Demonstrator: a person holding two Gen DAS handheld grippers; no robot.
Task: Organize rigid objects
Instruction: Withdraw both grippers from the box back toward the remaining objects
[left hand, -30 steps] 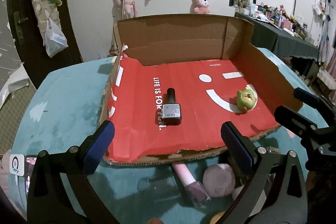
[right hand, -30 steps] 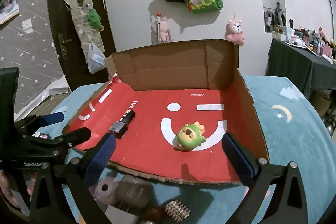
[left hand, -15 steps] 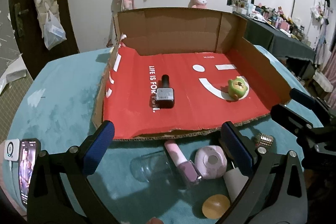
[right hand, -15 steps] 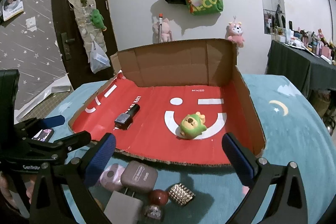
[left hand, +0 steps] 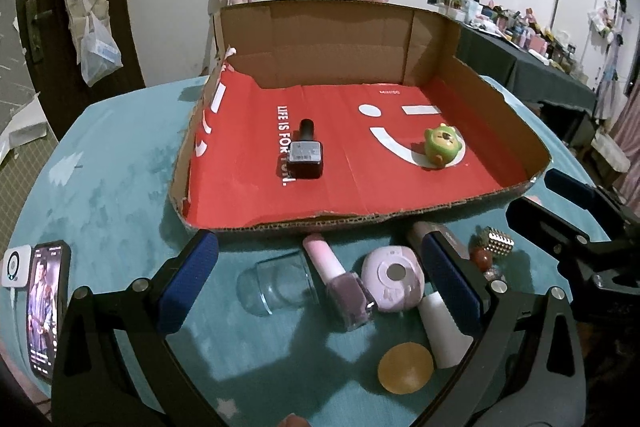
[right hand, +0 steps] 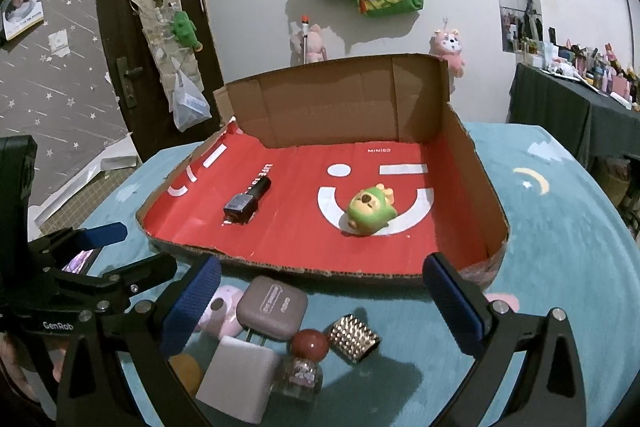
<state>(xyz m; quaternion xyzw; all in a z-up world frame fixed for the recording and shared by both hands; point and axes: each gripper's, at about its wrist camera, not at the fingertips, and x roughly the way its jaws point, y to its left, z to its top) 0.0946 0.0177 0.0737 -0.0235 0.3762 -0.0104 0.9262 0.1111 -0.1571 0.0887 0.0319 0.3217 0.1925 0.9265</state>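
A red-lined cardboard box (left hand: 400, 195) (right hand: 460, 155) lies open on the teal table. Inside it are a dark nail polish bottle (left hand: 306, 155) (right hand: 246, 201) and a green toy figure (left hand: 442, 146) (right hand: 370, 211). In front of the box lie a clear glass jar (left hand: 276, 283), a pink nail polish bottle (left hand: 340, 283), a round lilac case (left hand: 394, 279) (right hand: 218, 311), a grey-brown charger (right hand: 272, 307), a white adapter (right hand: 236, 379), a red-capped small bottle (right hand: 304, 359), a studded silver cuff (right hand: 354, 337) (left hand: 494, 243) and an amber disc (left hand: 406, 367). My left gripper (left hand: 320, 283) and right gripper (right hand: 320, 303) are open and empty above this pile.
A phone (left hand: 46, 307) and a small white device (left hand: 16, 265) lie on the table's left edge. The right gripper (left hand: 568, 223) shows at the right of the left wrist view, the left gripper (right hand: 112, 255) at the left of the right wrist view. A dark table (right hand: 576, 123) with clutter stands at back right.
Both grippers have drawn back from the box and risen, so the pile of loose objects in front of the box has come into view. The objects themselves have not moved.
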